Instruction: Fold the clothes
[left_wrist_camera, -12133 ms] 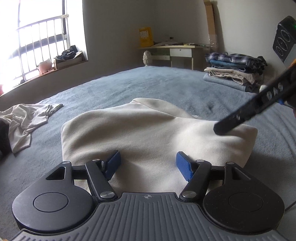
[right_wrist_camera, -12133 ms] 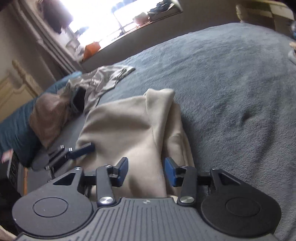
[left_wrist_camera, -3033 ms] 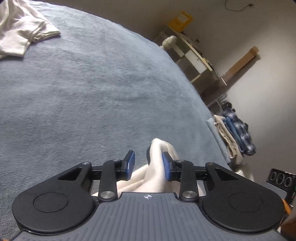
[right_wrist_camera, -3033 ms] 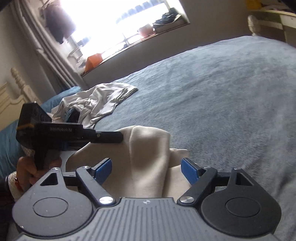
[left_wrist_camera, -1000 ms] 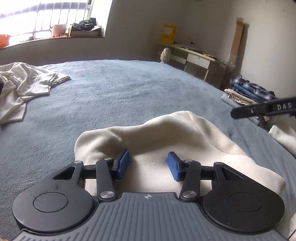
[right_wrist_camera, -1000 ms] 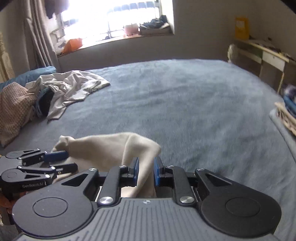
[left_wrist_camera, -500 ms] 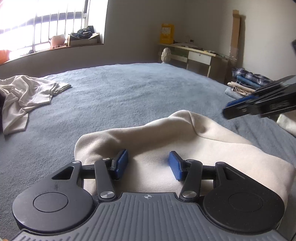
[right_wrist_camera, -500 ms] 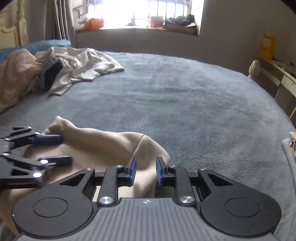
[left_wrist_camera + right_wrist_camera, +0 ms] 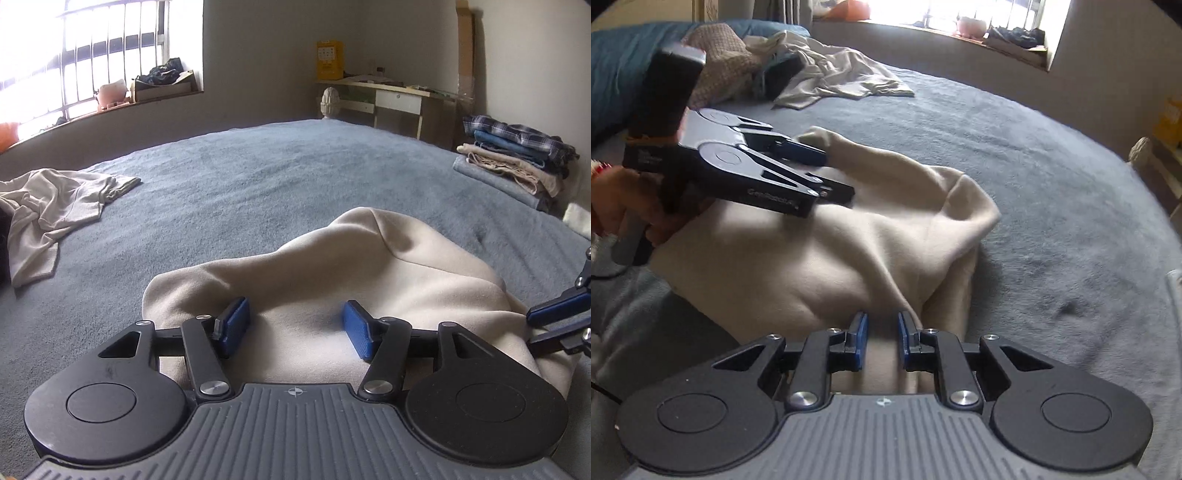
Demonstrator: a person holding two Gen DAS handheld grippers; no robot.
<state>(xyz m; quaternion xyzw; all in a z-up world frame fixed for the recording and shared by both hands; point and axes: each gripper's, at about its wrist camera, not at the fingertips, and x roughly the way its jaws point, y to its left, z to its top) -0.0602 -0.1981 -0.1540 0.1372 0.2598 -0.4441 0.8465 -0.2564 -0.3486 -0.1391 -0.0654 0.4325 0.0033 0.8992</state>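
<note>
Cream garment (image 9: pixel 369 280) stretches lengthwise between spread left claw (image 9: pixel 295 326) and pinching right claw (image 9: pixel 881 338).

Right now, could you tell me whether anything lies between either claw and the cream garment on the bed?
Nothing visible does. The left claw sits open directly over the cream garment, and the right claw is pinching its fabric.

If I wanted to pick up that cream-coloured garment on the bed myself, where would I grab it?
Probably at the raised ridge of the cream garment, pinching across it from above. That fold stands up off the blue bed cover, so jaws can close on both sides, while the flatter middle gives little to pinch. The right gripper grips a similar bunched fold at the near edge.
</note>
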